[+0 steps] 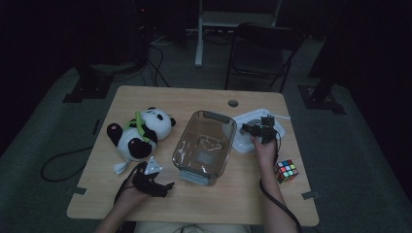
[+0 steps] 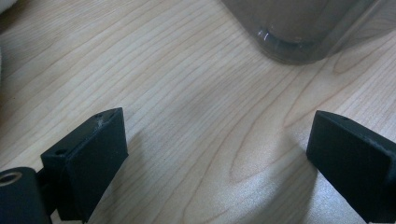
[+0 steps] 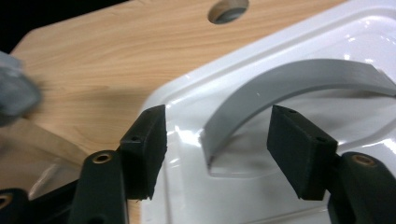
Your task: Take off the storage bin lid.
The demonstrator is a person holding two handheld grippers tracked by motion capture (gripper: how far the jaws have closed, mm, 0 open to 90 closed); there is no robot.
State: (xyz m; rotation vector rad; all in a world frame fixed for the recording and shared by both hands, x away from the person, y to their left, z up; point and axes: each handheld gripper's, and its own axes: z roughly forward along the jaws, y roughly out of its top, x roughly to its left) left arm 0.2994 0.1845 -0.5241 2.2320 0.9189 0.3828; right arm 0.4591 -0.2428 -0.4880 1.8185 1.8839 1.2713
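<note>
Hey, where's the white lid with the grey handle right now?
In the high view the white lid lies flat on the table's right side, just right of the clear container, with the Rubik's cube nearer the person; the right tongs hover over it.

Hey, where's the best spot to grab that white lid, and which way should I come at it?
Grip the grey arched handle on the white lid, from above. It stands up off the flat top, and the right gripper already has its open jaws either side of it.

Panda plush toy [image 1: 139, 132] on wooden table [image 1: 204, 199], Rubik's cube [image 1: 286, 170] at right, folding chair [image 1: 262, 51] behind
</note>
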